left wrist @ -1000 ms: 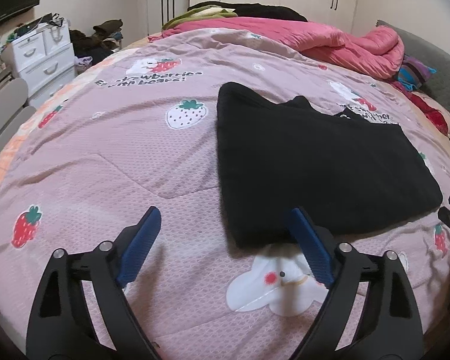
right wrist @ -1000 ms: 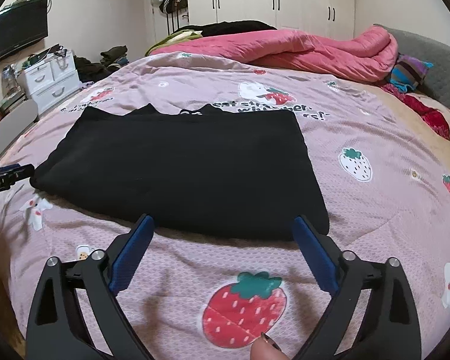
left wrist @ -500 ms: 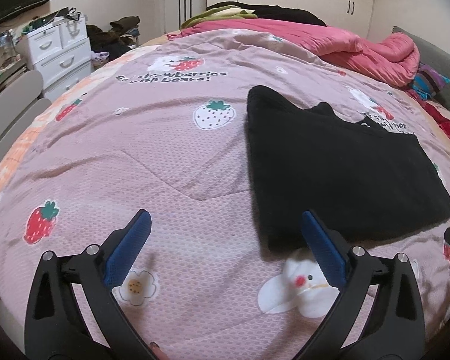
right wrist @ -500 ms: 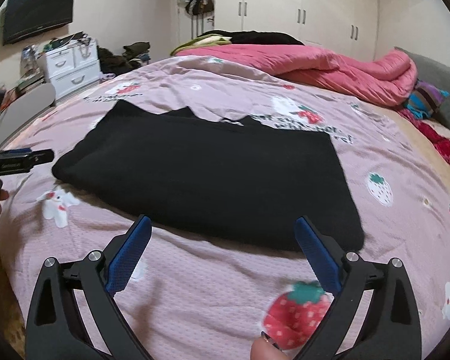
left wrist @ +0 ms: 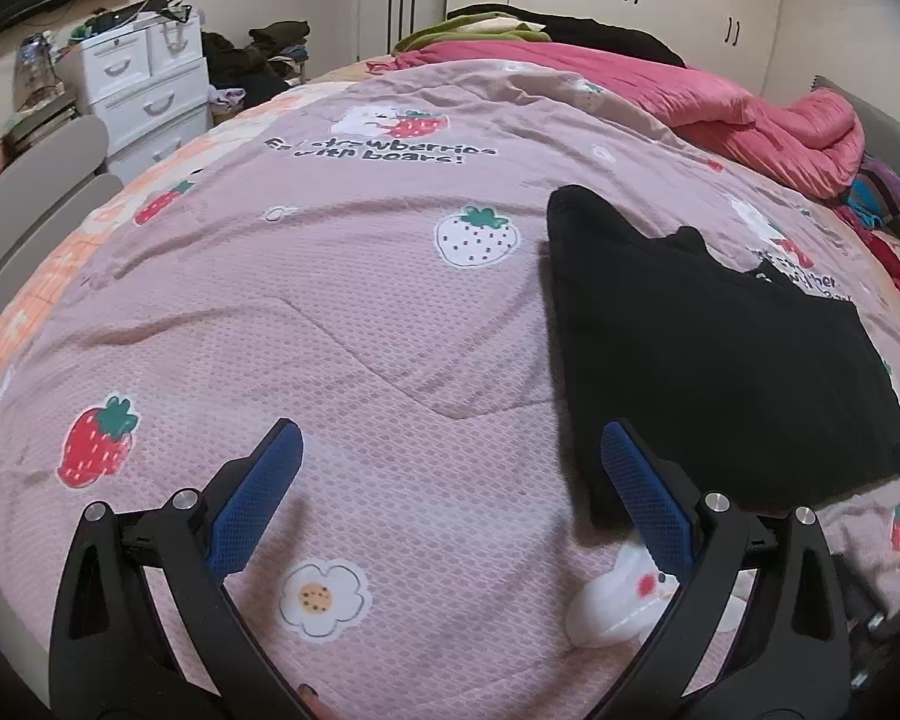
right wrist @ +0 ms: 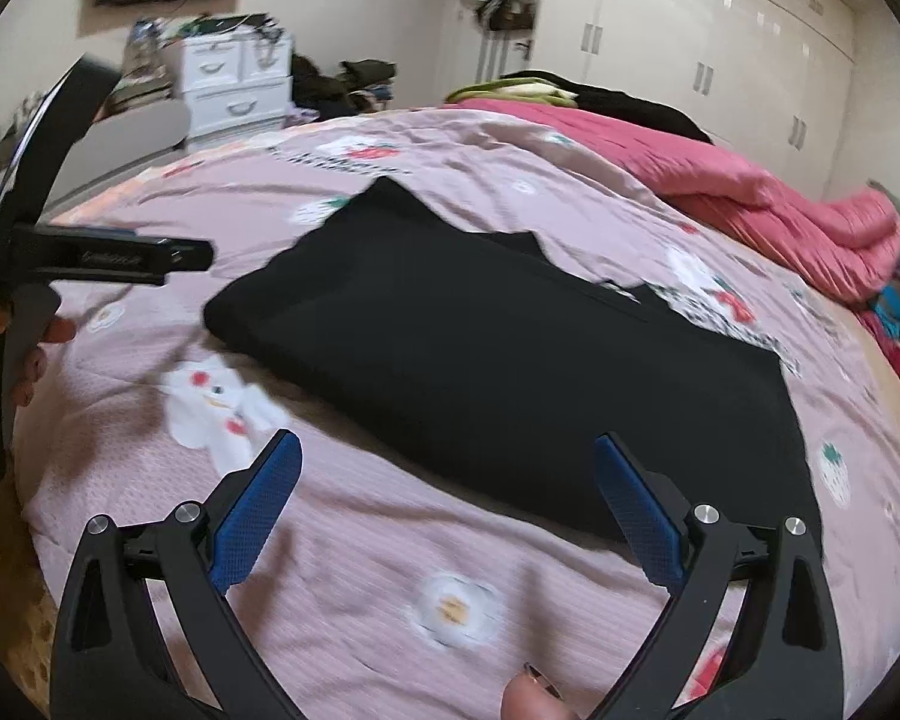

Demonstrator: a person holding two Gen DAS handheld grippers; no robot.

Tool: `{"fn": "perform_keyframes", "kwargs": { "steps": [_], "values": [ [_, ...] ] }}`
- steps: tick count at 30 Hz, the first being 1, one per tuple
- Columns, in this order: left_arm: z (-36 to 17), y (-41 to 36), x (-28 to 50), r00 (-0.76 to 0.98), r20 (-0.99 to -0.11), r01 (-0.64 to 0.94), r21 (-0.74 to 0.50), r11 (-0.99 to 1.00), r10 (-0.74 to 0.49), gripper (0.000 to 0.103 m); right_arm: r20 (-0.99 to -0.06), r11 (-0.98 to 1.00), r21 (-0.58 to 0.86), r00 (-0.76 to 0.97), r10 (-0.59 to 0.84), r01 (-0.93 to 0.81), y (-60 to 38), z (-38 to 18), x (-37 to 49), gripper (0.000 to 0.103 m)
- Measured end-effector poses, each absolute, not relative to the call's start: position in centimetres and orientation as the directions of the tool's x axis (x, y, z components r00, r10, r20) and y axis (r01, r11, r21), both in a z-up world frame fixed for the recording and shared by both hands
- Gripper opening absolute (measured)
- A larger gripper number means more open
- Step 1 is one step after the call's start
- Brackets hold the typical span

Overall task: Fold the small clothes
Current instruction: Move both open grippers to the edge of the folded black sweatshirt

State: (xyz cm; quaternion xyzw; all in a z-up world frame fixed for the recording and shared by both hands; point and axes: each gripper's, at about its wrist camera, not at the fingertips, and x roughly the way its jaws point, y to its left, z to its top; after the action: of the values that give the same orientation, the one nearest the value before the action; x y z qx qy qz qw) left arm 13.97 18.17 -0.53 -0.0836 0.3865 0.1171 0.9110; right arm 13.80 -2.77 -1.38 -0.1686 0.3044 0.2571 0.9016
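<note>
Left wrist: black garment [left wrist: 720, 360] right of open left tongs [left wrist: 450, 480]

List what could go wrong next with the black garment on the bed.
1. The folded black fabric garment is thick and layered; a gripper pinching its near edge may catch only the top layer and pull the fold open.
2. Both the left gripper and the right gripper hang empty, jaws wide, over the soft pink strawberry-print quilt; a low grasp could snag the quilt too.
3. The right-wrist view is blurred, so aim may suffer.
</note>
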Motion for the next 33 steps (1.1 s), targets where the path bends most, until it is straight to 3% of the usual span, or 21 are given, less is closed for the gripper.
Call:
{"fn": "perform_keyframes", "kwargs": {
  "steps": [16, 33],
  "values": [
    [-0.2, 19.8, 16.0, 0.662, -0.731, -0.3, -0.053, 0.952, 0.168, 0.094, -0.672, 0.75, -0.284, 0.682, 0.289, -0.597, 3.7, -4.0, 16.1, 0.097],
    [-1.7, 20.5, 19.3, 0.623, -0.768, -0.321, -0.076, 0.944, 0.15, 0.094, -0.695, 0.744, -0.325, 0.681, 0.23, -0.583, 6.8, -5.0, 19.5, 0.097]
  ]
}}
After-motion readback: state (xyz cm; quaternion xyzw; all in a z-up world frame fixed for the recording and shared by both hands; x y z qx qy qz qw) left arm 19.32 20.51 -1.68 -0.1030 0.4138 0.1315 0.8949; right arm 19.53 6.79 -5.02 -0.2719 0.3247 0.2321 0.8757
